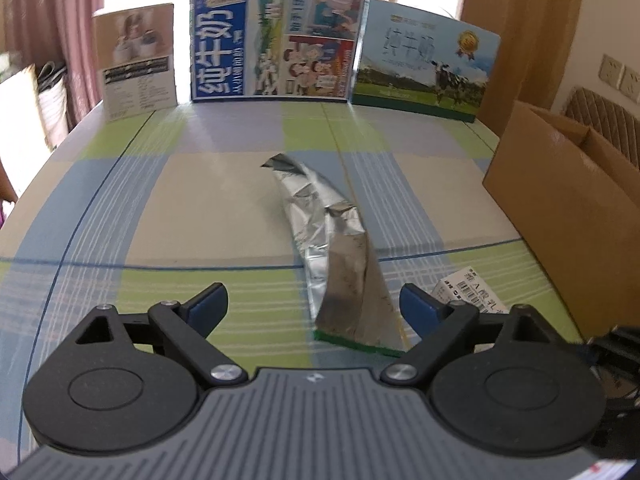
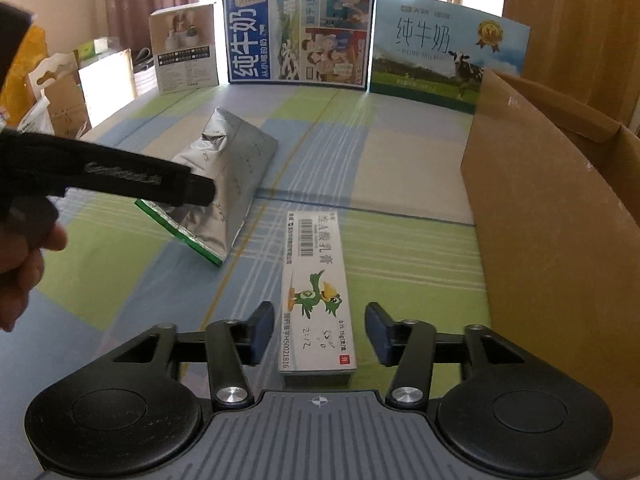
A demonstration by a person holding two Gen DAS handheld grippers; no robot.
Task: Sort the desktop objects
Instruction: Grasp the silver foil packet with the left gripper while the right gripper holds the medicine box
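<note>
Checked cloth in green, blue and beige covers the worktop [image 1: 180,200]; along its far edge stand, left to right, a small beige carton [image 1: 136,60], a blue milk carton [image 1: 276,40] and a green-and-white milk carton [image 1: 428,64], with curtains and a bright window behind. Left claw [image 1: 314,306]: jaws stand wide, nothing pressed between the pads; it hovers over the near end of a crumpled silver foil bag [image 1: 328,240] with a green bottom edge, which lies slantwise mid-worktop, one end lifted. Risk here, as a judgement: the foil is slick and creased, so a pinch on the raised flap alone may slide off or let the bag swing and sag once lifted. Right claw [image 2: 320,332]: jaws part open, straddling the near end of a long white ointment box [image 2: 314,292] with a green duck print; pads sit just beside its long sides, a gap showing on each, so not gripping. Risk: a closure off-centre could skew the box flat on the cloth rather than seat it. The two claws work near each other and could clash over the bag. Far right: an open brown cardboard box [image 2: 552,240] on the worktop edge; its inside is hidden from both views, so contents cannot be told.
</note>
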